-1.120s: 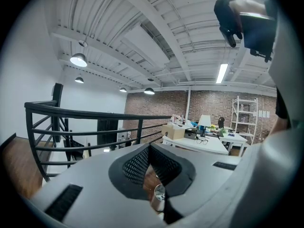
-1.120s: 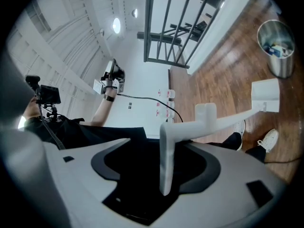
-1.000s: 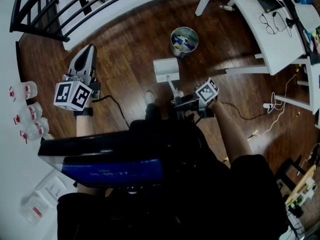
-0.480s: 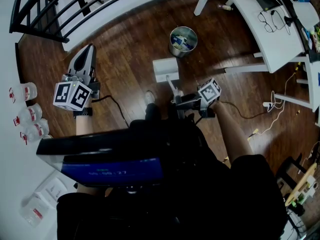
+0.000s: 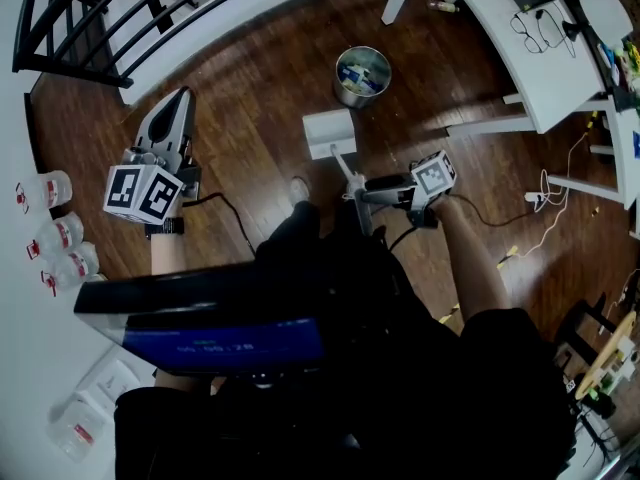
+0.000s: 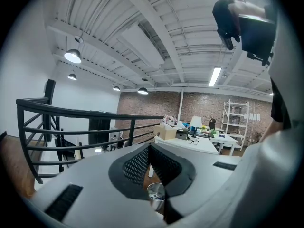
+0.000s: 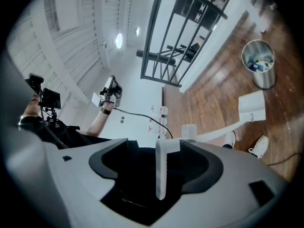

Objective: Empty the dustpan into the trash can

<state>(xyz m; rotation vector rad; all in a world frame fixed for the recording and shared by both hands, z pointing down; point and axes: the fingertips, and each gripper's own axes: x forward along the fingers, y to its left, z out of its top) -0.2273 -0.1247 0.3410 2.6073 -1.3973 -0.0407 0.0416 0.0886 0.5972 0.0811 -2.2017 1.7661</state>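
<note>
A white dustpan (image 5: 330, 133) sits low over the wood floor, its long white handle (image 5: 347, 173) running back to my right gripper (image 5: 360, 190). That gripper is shut on the handle. In the right gripper view the handle (image 7: 161, 175) stands between the jaws of the right gripper (image 7: 156, 146), with the pan (image 7: 251, 107) below and the trash can (image 7: 259, 63) beyond it. The round metal trash can (image 5: 362, 76), holding some litter, stands just past the pan. My left gripper (image 5: 180, 96) is held out at the left, shut and empty. In its own view the left gripper (image 6: 148, 147) frames the can (image 6: 156, 194) beneath.
A white desk (image 5: 540, 58) with spectacles on it stands at the upper right, its legs close to the can. A black railing (image 5: 100, 28) runs along the top left. Plastic bottles (image 5: 50, 238) line the left wall. Cables (image 5: 545, 228) lie on the floor at right. A shoe (image 5: 298, 192) is near the handle.
My right gripper has turned and shifted a little to the right with the handle in it. The dustpan stays beside the can. The left gripper has held still.
</note>
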